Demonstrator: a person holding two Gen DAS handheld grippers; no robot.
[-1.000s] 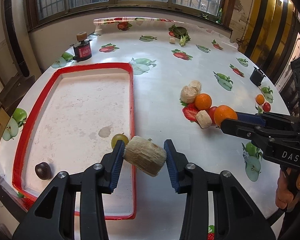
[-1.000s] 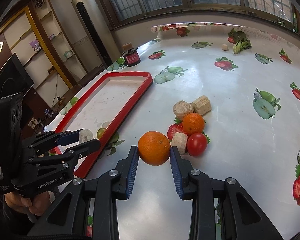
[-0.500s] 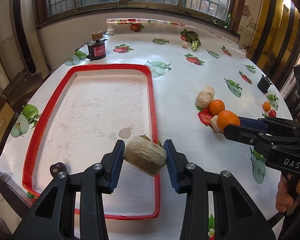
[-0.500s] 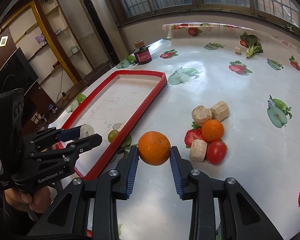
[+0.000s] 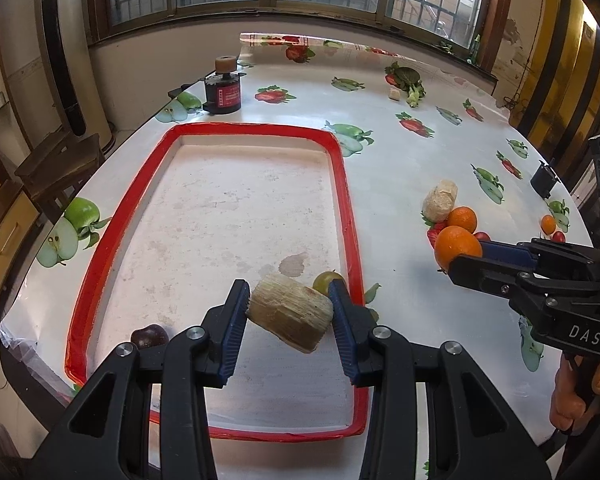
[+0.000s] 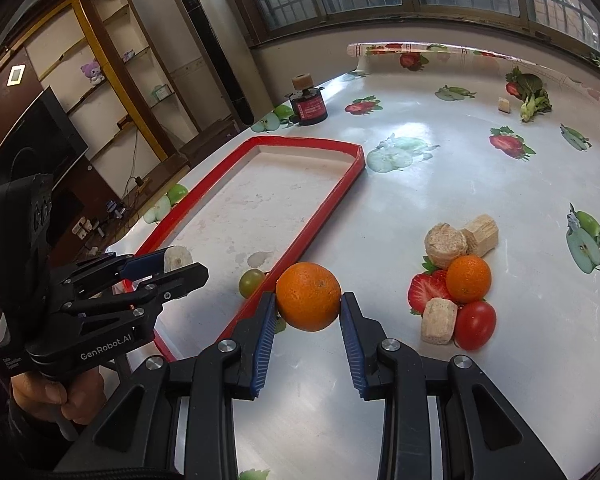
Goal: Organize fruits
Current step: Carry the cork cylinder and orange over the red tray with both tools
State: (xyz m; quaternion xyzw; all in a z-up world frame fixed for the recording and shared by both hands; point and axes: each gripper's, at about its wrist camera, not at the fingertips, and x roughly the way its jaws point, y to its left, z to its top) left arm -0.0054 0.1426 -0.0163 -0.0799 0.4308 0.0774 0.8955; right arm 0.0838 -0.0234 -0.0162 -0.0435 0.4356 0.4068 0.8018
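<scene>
My left gripper (image 5: 290,312) is shut on a pale fibrous stem chunk (image 5: 290,318) and holds it above the near end of the red-rimmed tray (image 5: 350,216). A green grape (image 5: 326,280) and a dark round fruit (image 5: 150,336) lie in the tray. My right gripper (image 6: 308,312) is shut on a large orange (image 6: 309,297) and holds it above the table just right of the tray's rim (image 6: 320,216). On the table lie a small orange (image 6: 469,279), a tomato (image 6: 475,325) and several pale chunks (image 6: 446,245).
A dark jar (image 5: 222,90) stands beyond the tray's far end. Leafy greens (image 5: 410,82) lie at the table's far side. A small orange and a red fruit (image 5: 552,228) and a black object (image 5: 544,180) lie near the right edge.
Both grippers have drawn back and to the left over the tray's near end, each still holding its item. The pile on the table has not moved.
</scene>
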